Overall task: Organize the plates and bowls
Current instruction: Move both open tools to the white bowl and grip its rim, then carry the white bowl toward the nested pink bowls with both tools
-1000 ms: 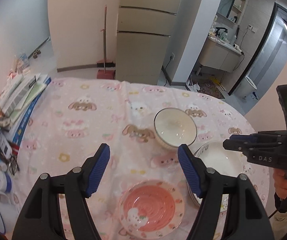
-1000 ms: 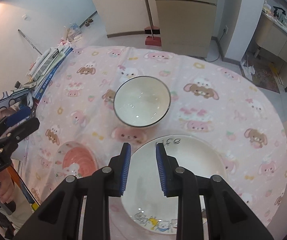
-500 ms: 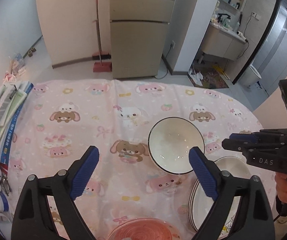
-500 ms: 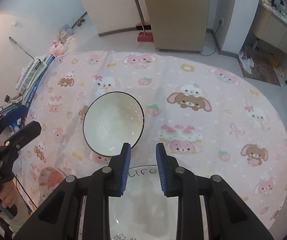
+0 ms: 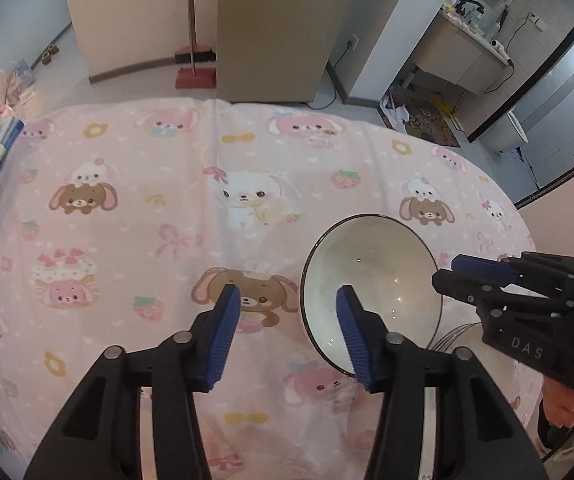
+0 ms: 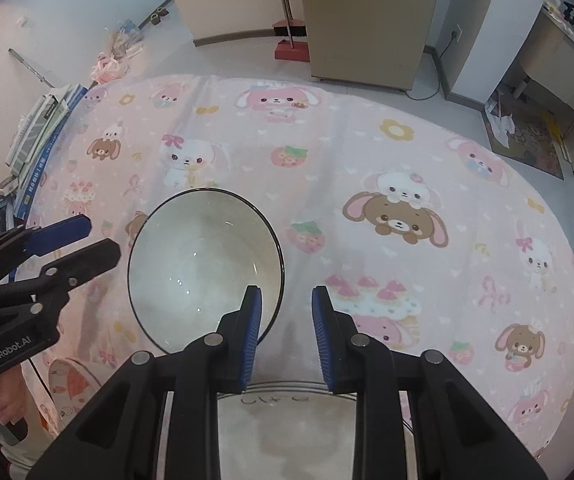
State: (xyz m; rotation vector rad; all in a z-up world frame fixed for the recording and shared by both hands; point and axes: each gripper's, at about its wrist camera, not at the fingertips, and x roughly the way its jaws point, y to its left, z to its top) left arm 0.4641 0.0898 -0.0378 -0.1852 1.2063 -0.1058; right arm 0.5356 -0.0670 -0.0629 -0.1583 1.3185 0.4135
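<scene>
Both wrist views look steeply down on a round table (image 6: 467, 148) draped in a pink cloth printed with rabbits, bears and strawberries.

Left tongs (image 5: 287, 322): the blue pads stand apart and have just been closing. They straddle the near left rim of the white bowl (image 5: 371, 280), one pad outside over the cloth, the other over the bowl's inner wall. No pad can be seen pressing on the rim, so nothing is gripped.

Right tongs (image 6: 287, 320): the pads stand narrowly apart, with only cloth visible between them. The left pad overlaps the near right rim of the white bowl (image 6: 203, 264); whether it touches cannot be told. The tongs hold nothing.

The bowl, white with a thin dark rim, sits upright and empty on the cloth between the two tongs. Just in front of it, at the table's near edge, lies a stack of white plates (image 6: 303, 428), the top one bearing dark script near its far rim; in the left view only a sliver of the stack (image 5: 467, 344) shows past the bowl. A pink patterned dish (image 6: 73, 384) lies at the near left, partly hidden by the left tool.

A hand (image 5: 559, 404) grips the right tool's handle. Books (image 6: 43, 124) are stacked along the table's left edge. Beyond it stand a beige refrigerator (image 5: 283, 28) and a red broom with dustpan (image 5: 195, 68)
</scene>
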